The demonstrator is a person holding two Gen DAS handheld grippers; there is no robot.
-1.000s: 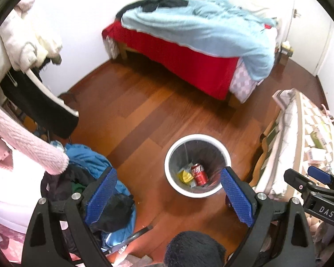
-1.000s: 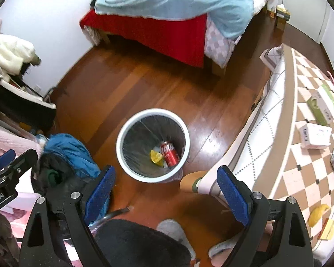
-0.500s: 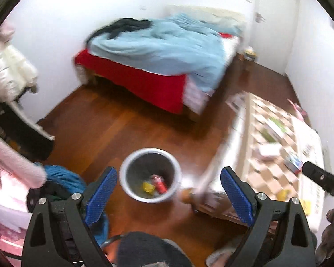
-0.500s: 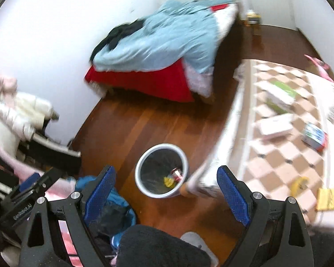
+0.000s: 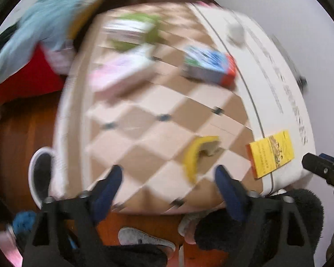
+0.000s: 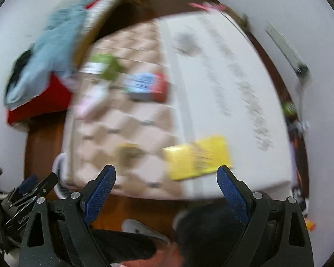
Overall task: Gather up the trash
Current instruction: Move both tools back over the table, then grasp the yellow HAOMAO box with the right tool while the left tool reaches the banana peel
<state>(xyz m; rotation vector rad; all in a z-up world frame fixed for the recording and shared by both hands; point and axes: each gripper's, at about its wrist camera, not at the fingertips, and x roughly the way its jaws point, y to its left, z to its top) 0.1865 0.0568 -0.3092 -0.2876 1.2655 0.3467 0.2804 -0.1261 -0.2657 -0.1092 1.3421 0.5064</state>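
Both views badly smeared, so detail is limited

Progress: nothing in either of my grippers. The bin [image 5: 36,173] shows as a white rim at the near left edge of the table [image 5: 144,120], down on the floor; what lies inside it I cannot tell from here. Trash left on the checked tabletop, as far as I can judge: a banana peel [image 5: 198,155], a yellow packet [image 5: 270,153] lying half on the white sheet [image 5: 267,71], a blue and red carton [image 5: 209,66], a pink and white box [image 5: 120,73], a green and white box [image 5: 133,31]. By that count most of the collecting is still ahead

Left gripper [image 5: 167,178]: jaws closing, part open, nothing between them; the banana peel sits just ahead of the right finger, not touched

Right gripper [image 6: 165,178]: jaws wide apart, empty; yellow packet [image 6: 198,158] ahead between the tips, banana peel [image 6: 129,153] to its left, neither one touched

Writing: dark print runs along the white sheet, unreadable. Yellow packet carries small print and a picture, illegible. Carton labels blurred out. No brand legible on any item
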